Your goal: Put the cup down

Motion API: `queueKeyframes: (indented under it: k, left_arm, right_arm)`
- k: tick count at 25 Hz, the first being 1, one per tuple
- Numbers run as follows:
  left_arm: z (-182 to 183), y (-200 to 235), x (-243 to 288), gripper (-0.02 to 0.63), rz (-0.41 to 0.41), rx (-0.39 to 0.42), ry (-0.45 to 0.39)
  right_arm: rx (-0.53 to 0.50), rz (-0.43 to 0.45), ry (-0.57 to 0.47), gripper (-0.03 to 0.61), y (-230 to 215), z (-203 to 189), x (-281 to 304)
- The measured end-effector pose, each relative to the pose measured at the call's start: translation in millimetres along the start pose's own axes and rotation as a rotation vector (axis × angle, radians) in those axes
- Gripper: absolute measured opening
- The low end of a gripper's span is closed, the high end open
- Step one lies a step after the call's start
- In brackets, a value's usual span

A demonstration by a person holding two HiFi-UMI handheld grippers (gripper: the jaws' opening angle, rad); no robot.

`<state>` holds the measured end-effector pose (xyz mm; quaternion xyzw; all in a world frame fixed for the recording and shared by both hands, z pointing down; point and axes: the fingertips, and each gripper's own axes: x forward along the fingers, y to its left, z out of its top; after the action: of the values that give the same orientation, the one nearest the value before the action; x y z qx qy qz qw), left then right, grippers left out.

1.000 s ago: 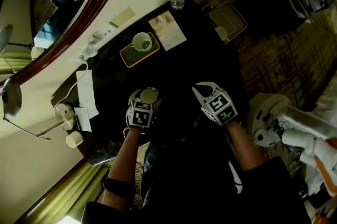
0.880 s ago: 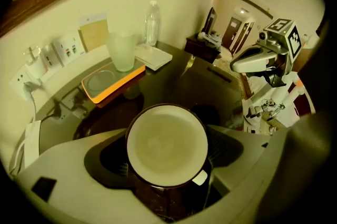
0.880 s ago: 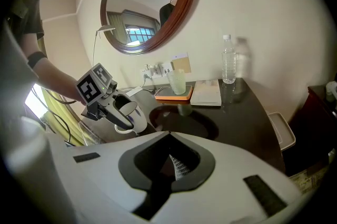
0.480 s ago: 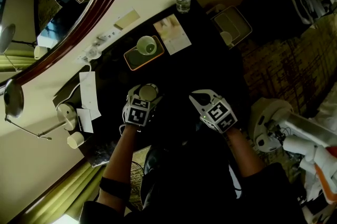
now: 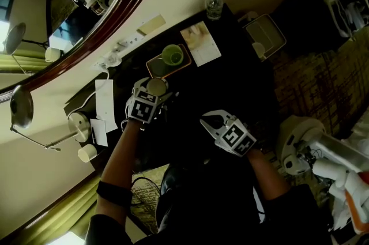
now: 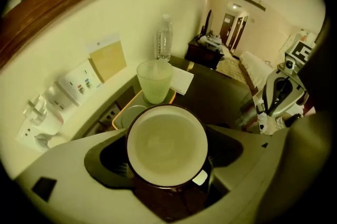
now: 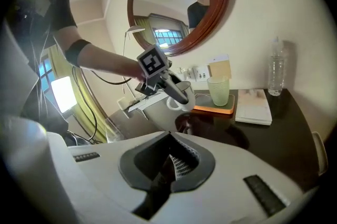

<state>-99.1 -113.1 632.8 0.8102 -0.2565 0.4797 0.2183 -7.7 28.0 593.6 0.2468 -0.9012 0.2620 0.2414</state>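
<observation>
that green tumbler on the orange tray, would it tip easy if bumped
Probably: the green tumbler tapers to a narrower base, so a high knock may topple it. It seems empty, likely light. The lip of the orange tray might stop it sliding.

A green glass [image 6: 154, 80] fills one end of the orange tray [image 6: 171, 97] against the wall [image 6: 158, 7]; tabletop [image 5: 230, 94] alongside lies open.
</observation>
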Motion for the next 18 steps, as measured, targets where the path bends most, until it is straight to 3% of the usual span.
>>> queueKeyframes:
  k: [8,18]
  left_arm:
    - [23.8,45.8,1.3,0.41,-0.014,0.069,0.004]
    - [38.9,62.9,19.1,0.41,-0.079,0.108,0.027]
  right_arm:
    - [-0.057,0.092,0.038,-0.002,28.0,4.5,21.0]
    - [-0.032,0.094,0.054,-0.002,28.0,-6.3,23.3]
